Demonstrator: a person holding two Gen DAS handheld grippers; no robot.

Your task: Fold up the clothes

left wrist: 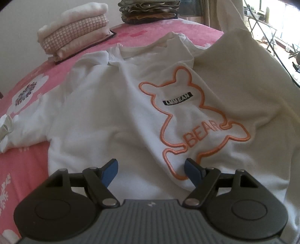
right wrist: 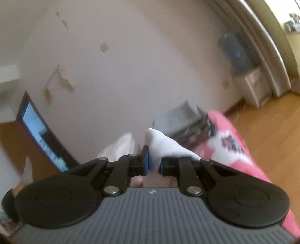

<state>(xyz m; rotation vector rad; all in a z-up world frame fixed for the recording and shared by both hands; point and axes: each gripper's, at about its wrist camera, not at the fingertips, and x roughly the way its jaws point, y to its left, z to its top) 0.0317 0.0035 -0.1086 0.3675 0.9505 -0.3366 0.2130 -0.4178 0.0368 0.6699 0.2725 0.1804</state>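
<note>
— Shirt first: which way round?

— One white sweatshirt (left wrist: 116, 105), spread front-up on the pink bedspread (left wrist: 24, 169). Long axis running from the hem, just under the left gripper (left wrist: 151, 169), away to the collar near the two far piles. One orange bear outline (left wrist: 189, 122) on the chest, head toward the collar, feet toward the hem. One sleeve trailing off to the left, cuff bunched at the edge of the view.

— And against the jaws?

— Left jaws spread wide, hovering over the hem, nothing between the two blue pads (left wrist: 110, 171). Right side of the garment lifted, rising as a slack sheet toward the upper right. In the right wrist view, right gripper (right wrist: 153, 165) clenched on a peak of white cloth, fabric poking up above the pads; likely a corner or cuff of the same sweatshirt, though too blurred to say which.

— Count of the rest?

— Two stacks of folded clothes past the collar: one pale and checked (left wrist: 75, 39), one of darker greys and browns (left wrist: 148, 11). Wooden floor (right wrist: 270, 135) beyond the bed.
</note>
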